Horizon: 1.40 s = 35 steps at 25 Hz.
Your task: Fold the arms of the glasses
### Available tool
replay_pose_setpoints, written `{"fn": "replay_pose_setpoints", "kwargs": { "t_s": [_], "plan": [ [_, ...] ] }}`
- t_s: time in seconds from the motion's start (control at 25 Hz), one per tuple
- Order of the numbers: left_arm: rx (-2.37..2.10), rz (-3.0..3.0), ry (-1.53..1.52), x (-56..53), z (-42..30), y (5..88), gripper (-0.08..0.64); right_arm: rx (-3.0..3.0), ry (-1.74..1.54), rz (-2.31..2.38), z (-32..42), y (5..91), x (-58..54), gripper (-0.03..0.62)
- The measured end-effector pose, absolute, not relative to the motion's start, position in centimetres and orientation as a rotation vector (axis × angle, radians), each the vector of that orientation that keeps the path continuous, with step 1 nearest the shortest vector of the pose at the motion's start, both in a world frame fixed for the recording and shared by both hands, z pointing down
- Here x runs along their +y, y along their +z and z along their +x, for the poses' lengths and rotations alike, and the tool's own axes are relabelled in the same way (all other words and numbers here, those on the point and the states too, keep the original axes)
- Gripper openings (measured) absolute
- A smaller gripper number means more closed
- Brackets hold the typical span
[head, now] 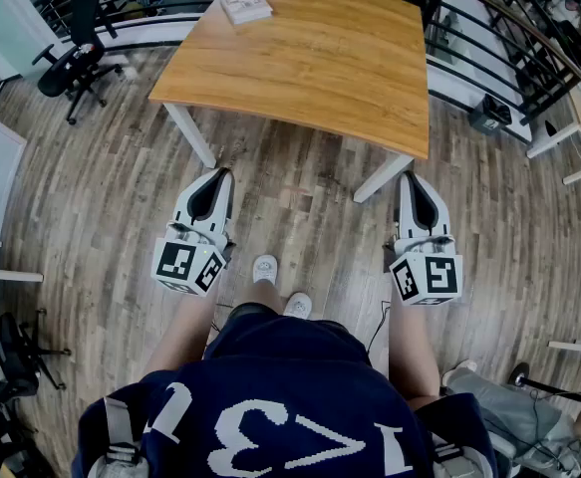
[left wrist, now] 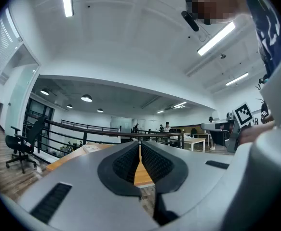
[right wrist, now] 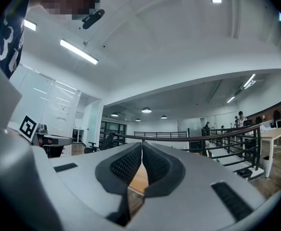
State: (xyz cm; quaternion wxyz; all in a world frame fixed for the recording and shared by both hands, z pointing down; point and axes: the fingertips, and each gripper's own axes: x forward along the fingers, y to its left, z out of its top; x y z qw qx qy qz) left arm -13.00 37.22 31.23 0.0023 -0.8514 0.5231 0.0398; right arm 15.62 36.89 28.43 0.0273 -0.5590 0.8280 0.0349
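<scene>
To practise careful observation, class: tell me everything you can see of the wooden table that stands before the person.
The table has a large, roughly square top of warm orange-brown wood with visible grain and a smooth finish. It stands level on slanted white legs, which rest on the wood-plank floor. Its top is mostly bare. One pale flat thing, too small to identify, lies near the far left corner. A dark railing runs behind it.

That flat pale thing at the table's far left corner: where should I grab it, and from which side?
Probably its left edge, from the table's left side with the left gripper, jaws opened first: the flat pale thing lies low, close to that edge of the table.
</scene>
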Motion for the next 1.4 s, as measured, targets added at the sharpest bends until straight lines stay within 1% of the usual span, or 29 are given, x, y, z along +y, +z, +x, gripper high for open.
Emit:
{"fn": "replay_pose_setpoints", "kwargs": {
  "t_s": [0.48, 0.76, 1.08, 1.4],
  "plan": [
    [1.630, -2.658, 0.137, 39.9, -12.2, 30.5, 0.023, 2.571, 0.128, -1.628, 14.7, 27.6, 40.1, 0.029],
    [1.642, -2.652, 0.109, 38.9, -12.4, 30.4, 0.023, 2.530, 0.060, -1.609, 15.2, 27.8, 38.7, 0.029],
    [1.650, -2.667, 0.134, 32.3, -13.4, 31.0, 0.023, 2.546, 0.065, -1.607, 14.0, 27.9, 32.6, 0.029],
    [1.578, -2.715, 0.152, 19.2, -15.6, 30.1, 0.023, 2.524, 0.094, -1.679, 11.6, 26.4, 21.3, 0.029]
  ]
}}
